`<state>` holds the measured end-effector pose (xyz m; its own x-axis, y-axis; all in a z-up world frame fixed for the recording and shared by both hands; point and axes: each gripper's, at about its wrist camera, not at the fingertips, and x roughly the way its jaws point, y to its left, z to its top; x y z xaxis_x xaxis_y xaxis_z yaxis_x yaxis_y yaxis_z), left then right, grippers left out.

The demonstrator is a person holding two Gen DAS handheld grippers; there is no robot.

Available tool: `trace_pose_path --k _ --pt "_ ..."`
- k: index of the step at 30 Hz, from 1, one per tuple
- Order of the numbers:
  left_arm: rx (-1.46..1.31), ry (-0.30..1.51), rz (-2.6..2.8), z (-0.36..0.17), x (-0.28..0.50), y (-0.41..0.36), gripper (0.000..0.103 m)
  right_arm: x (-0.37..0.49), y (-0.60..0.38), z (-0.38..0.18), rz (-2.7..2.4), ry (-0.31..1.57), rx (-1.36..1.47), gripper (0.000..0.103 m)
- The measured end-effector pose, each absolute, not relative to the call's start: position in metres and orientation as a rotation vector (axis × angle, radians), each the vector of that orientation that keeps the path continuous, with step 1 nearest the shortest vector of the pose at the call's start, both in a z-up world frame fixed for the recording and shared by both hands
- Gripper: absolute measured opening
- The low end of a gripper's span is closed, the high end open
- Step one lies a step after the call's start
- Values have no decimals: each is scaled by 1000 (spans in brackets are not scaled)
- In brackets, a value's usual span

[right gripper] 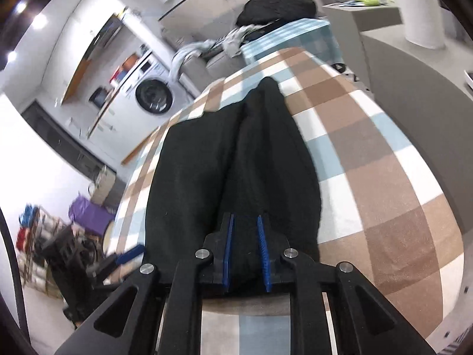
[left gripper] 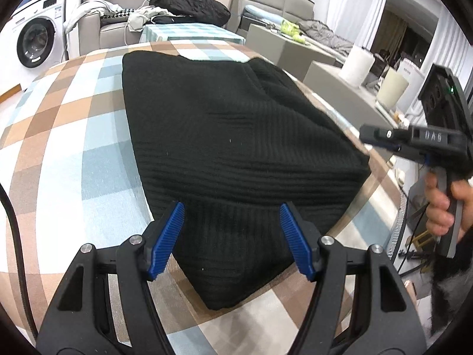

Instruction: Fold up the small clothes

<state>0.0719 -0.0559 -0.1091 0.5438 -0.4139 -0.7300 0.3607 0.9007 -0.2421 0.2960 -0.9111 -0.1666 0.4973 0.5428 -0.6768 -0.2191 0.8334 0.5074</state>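
Note:
A black ribbed knit garment (left gripper: 236, 136) lies folded flat on the checked tablecloth (left gripper: 74, 124), its near corner pointing toward me. My left gripper (left gripper: 231, 205) hovers open over that near end, blue pads (left gripper: 165, 236) wide apart and touching nothing. A hand (left gripper: 440, 207) holds my right gripper (left gripper: 363, 134) just above the garment's right edge; no cloth hangs from it. In the right wrist view the garment (right gripper: 207, 162) stretches away lengthwise. The right gripper (right gripper: 244, 216) has its pads a narrow gap apart, with black cloth seen below the gap, not pinched.
The table's right edge (left gripper: 381, 171) runs close beside the garment. A grey counter (left gripper: 334, 88) with paper rolls (left gripper: 356, 65) stands right of it. Behind are a sofa piled with clothes (left gripper: 189, 3) and a washing machine (left gripper: 34, 44). Boxes and clutter (right gripper: 44, 236) sit on the floor.

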Motion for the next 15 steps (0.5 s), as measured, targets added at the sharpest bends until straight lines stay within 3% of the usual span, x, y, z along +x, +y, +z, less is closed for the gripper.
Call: trace_pose_path --k 4,6,12,13,14,15 --pt "-54 884 -443 -111 76 -55 65 303 -883 -174 547 996 256 20" --pt "-49 900 -434 -115 79 -56 65 317 -865 -188 538 1044 189 27" --pt "-45 916 -425 -121 81 -57 65 309 -854 -198 614 1110 48 30" --pt "-43 917 -425 -121 81 -57 65 306 -852 -200 625 1116 16 29" --pt "-33 917 -425 -122 81 -58 65 305 -850 -201 627 1111 -7 20" --pt "-28 916 -425 -122 81 -58 65 303 -849 -200 625 1094 -26 4"
